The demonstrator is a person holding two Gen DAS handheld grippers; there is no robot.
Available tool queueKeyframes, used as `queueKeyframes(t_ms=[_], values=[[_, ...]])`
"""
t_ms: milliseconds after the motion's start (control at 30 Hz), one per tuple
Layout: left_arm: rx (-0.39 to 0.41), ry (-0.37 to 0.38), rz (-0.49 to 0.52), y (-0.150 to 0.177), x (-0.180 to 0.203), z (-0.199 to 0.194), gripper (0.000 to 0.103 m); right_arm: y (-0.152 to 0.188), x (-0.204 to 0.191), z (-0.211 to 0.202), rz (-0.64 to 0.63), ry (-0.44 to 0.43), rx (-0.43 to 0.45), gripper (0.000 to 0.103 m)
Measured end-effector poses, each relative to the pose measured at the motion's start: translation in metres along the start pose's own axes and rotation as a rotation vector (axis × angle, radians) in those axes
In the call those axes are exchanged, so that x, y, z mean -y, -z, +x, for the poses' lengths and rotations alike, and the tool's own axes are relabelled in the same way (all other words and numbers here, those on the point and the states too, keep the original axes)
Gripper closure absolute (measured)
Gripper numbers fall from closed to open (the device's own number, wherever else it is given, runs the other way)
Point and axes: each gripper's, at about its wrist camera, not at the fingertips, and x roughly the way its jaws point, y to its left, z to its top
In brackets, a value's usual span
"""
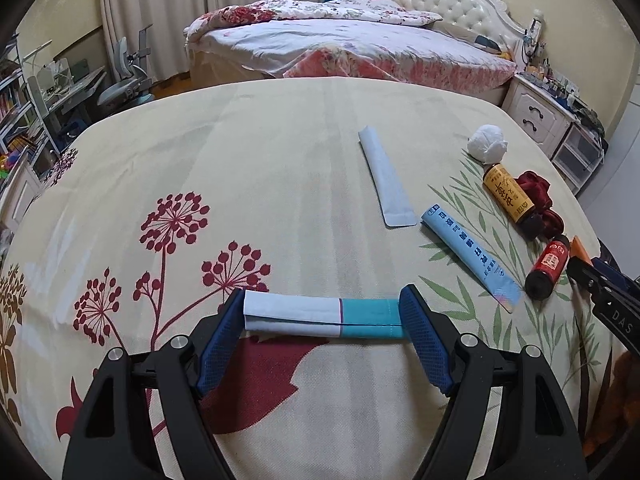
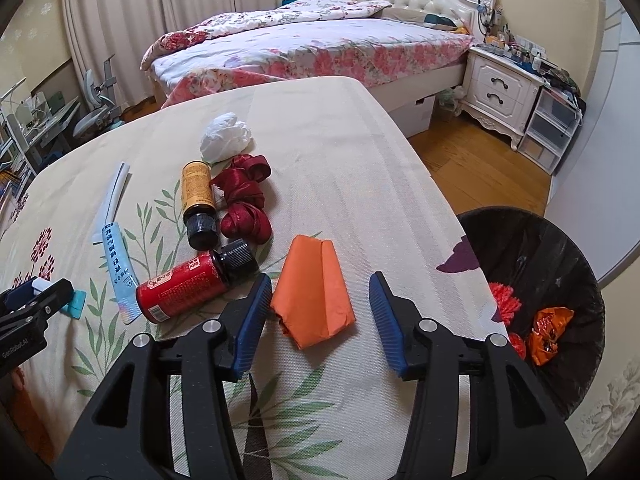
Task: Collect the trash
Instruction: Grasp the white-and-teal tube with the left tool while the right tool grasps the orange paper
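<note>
My left gripper [image 1: 324,292] is shut on a white and teal packet [image 1: 320,316], with one pad pressing on each end, low over the floral cloth. My right gripper [image 2: 319,276] stands open around a folded orange paper [image 2: 316,300] that lies on the cloth. The left pad is close to the paper's edge and a gap shows at the right pad. Beside it lie a red-labelled bottle [image 2: 184,288], a yellow-labelled bottle [image 2: 198,196], a dark red ribbon [image 2: 244,196], a crumpled white tissue [image 2: 226,136], a blue sachet [image 1: 468,256] and a pale grey sachet [image 1: 384,178].
A black-lined bin [image 2: 560,240] stands off the table's right edge, with red and orange scraps inside. The table [image 1: 248,152] is covered with a cream floral cloth. Behind it are a bed [image 1: 360,44], a white nightstand [image 2: 496,84] and a desk with a chair [image 1: 124,80] at the left.
</note>
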Motion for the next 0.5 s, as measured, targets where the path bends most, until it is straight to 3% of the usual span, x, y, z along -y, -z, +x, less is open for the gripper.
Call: queueKeyframes(t_ms=[500], values=[[0.027, 0.017, 0.015, 0.005, 0.004, -0.016, 0.027, 0.0, -0.001, 0.0, -0.002, 0.001, 0.0, 0.052]])
